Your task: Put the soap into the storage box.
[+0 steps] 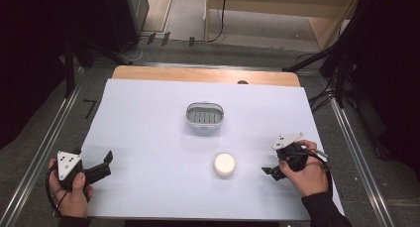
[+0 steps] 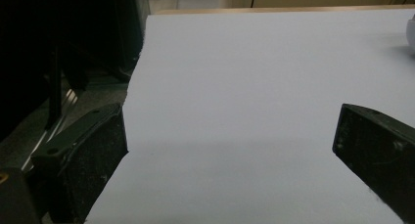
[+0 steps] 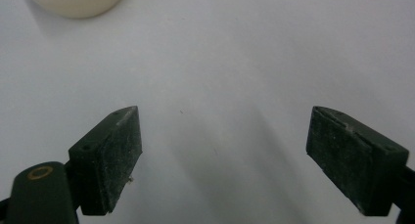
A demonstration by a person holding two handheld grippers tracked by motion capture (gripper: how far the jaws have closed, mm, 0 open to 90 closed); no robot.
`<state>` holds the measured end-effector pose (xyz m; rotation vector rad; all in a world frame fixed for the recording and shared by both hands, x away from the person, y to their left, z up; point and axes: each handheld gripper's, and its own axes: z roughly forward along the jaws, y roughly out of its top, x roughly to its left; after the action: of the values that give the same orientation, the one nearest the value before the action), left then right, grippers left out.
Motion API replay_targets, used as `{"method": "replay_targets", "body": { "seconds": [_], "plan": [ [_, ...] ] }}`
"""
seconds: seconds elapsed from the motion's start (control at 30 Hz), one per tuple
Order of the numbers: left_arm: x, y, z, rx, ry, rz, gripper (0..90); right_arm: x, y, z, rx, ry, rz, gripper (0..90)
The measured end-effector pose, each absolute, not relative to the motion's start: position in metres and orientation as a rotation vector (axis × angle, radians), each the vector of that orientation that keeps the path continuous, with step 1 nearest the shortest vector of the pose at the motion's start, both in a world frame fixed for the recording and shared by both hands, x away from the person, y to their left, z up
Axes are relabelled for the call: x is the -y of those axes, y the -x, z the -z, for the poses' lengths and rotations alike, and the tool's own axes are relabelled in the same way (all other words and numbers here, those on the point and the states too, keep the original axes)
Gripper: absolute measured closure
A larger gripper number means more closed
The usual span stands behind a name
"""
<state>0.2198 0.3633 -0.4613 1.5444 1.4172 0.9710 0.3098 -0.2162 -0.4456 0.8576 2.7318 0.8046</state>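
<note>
White sheeting covers the surface. Near its middle lies a cream round puck, with a grey slotted tray behind it. Just right of the puck, the right gripper has its jaws apart, holding nothing. At the left edge, the left gripper rests with jaws wide and empty.

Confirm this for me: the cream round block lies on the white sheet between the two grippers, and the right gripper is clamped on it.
Not quite. The right gripper is not clamped on the cream round block: the right gripper view shows its jaws apart over bare sheet, with the block lying farther off, untouched. The rest holds: in the high view the block lies on the white sheet between the right and the left gripper.
</note>
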Motion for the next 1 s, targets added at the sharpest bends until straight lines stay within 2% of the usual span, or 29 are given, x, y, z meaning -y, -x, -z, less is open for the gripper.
{"method": "replay_targets", "body": {
  "seconds": [0.53, 0.77, 1.0],
  "plan": [
    [-0.363, -0.219, 0.461, -1.404, -1.553, -0.977, 0.0, 0.184, -0.313, 0.445, -2.776, -0.748, -0.802, 13.4],
    [-0.362, -0.219, 0.461, -1.399, -1.557, -0.982, 0.0, 0.166, -0.314, 0.445, -2.815, -0.665, -0.807, 9.4],
    [-0.362, -0.219, 0.461, -1.398, -1.557, -0.977, 0.0, 0.149, -0.315, 0.443, -2.838, -0.619, -0.809, 9.2]
  ]
}}
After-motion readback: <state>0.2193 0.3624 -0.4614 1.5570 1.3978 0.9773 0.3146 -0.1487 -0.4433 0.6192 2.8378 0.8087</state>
